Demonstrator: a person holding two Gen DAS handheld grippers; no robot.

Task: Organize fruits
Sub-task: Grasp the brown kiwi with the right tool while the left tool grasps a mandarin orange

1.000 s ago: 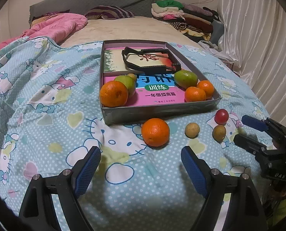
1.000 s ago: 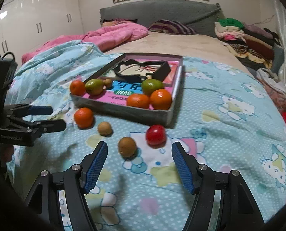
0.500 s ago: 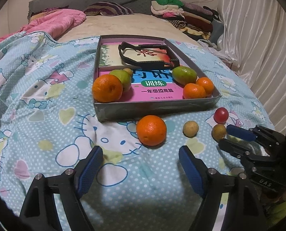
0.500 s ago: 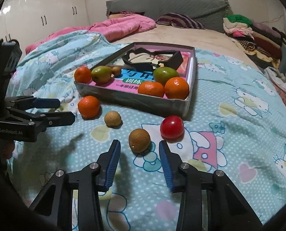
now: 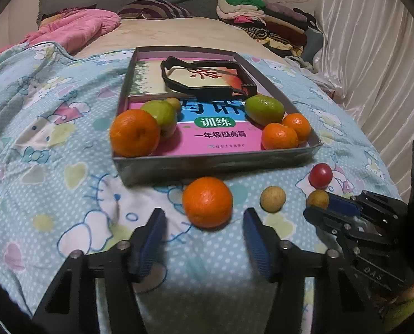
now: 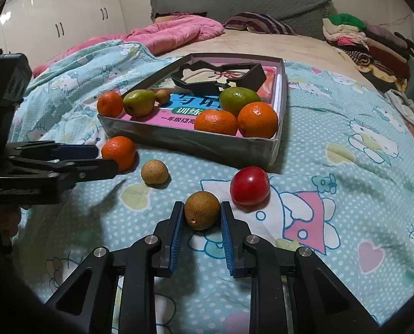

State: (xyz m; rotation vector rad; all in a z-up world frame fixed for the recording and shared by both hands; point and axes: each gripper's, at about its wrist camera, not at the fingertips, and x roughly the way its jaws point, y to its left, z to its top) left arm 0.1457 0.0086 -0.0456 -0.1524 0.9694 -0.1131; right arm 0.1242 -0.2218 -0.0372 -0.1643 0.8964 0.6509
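Straddling small brown round fruit (image 6: 202,210), right hand-held gripper (image 6: 202,217) nearly closed for pickup; left hand-held gripper (image 5: 204,222) open behind loose orange (image 5: 207,202).

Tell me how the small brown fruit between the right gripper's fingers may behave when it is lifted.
The brown fruit looks round, so it would probably roll on the soft quilt if released. Its skin looks dry and rough, so slipping seems unlikely. The right gripper fingers sit at its sides near its widest part; it is small, probably light.
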